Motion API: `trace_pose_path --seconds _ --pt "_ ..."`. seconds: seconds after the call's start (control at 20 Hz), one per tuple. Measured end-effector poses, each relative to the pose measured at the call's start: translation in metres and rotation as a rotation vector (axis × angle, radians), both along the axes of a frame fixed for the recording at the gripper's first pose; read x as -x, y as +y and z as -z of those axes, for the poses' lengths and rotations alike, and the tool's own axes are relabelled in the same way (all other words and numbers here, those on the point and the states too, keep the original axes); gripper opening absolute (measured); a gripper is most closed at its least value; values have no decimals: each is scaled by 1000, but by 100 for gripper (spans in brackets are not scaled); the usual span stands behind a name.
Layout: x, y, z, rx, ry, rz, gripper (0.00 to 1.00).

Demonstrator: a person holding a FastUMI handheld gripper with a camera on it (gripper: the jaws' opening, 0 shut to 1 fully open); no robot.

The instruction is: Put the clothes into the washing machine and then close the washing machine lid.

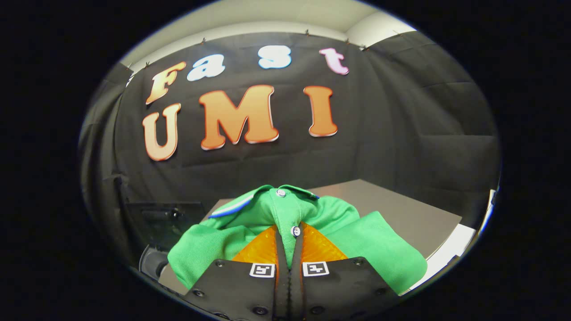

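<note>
With the gripper (pixel 289 243) pressed together on the green polo shirt (pixel 312 223), both fingers pinch the button placket, right at the lower button (pixel 295 230); the upper button (pixel 280 193) and the collar (pixel 250 200) with its white-and-blue trim sit just beyond the fingertips

Shirt's long axis, as far as I can judge, runs collar-away from the gripper, placket roughly in line with the fingers; sleeves and body bunch out to both sides and drape down past the fingers. Looks lifted or at least gathered up, can't tell whether the lower folds touch anything

Grey tabletop (pixel 401 209) lies beyond and to the right of the shirt, with a white edge (pixel 450 249) further right. To the left and lower than the shirt there's a dark transparent panel (pixel 165 218) and a rounded grey part (pixel 154 263) below it. My guess is that's the washing machine with its lid up, but it's dim and mostly cut off, so not certain

Key relation for the next move: if that is the machine, the opening is left of and below the held shirt, so the carry goes left and down, not forward. Risk: trailing sleeve on the right side hangs widest and could snag on the rim or stay outside when the lid closes. Shirt not in the machine yet, lid step not started
</note>
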State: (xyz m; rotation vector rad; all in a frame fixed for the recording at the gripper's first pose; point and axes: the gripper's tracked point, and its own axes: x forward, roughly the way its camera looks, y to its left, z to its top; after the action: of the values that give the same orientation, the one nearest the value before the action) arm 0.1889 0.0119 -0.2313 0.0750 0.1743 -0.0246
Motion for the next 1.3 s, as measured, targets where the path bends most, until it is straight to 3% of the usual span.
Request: trace_pose_path --seconds 0.55,0.85,1.1,1.3 --pt "50 55 -165 96 -353 -125 8" --pt "76 127 -227 38 -446 -225 8" --pt "89 201 -241 26 -492 -331 8" --pt "90 272 -222 -23 -468 -417 8"
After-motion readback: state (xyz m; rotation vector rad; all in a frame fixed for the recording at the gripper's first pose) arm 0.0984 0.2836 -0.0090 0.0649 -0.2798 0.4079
